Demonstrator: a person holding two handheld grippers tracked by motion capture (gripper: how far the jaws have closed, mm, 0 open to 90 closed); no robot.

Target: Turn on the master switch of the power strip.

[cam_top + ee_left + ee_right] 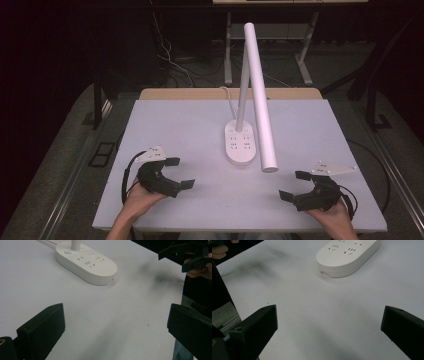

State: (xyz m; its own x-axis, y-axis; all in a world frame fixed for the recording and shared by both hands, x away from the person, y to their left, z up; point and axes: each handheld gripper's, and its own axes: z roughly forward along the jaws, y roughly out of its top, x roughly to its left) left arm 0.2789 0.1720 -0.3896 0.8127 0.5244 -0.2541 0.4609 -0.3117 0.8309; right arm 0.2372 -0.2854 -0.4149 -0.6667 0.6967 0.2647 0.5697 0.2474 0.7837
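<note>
Step in hand: you look set to reach for the desk lamp (240, 142); neither pair of tongs touches it yet.
Left tongs (183, 173): wide open, holding nothing, resting low near the bench's near-left corner, jaws aimed toward the lamp base.
Right tongs (291, 186): wide open too, empty, near the near-right corner, jaws aimed inward toward the middle of the bench.
Lamp place: the oval base (86, 262) sits flat around the middle of the bench (180, 130), a little toward the far edge, well apart from both tongs.
Base axis: its long axis runs from far edge to near edge; the stem rises from the far end, and the socket holes face up on the near half.
Lamp head (260, 95): a long white bar, sloping from high over the far edge down to a free end hanging just right of the base's near end, above the bench.
Cord: a white lead leaves the base toward the far edge.
How to do it well: bring your right tongs in from the near side toward the bar's free end, jaws straddling it across its width. Steady the base (348, 256) with the left tongs across its narrow width, so it does not slide or tip as the bar swings.
</note>
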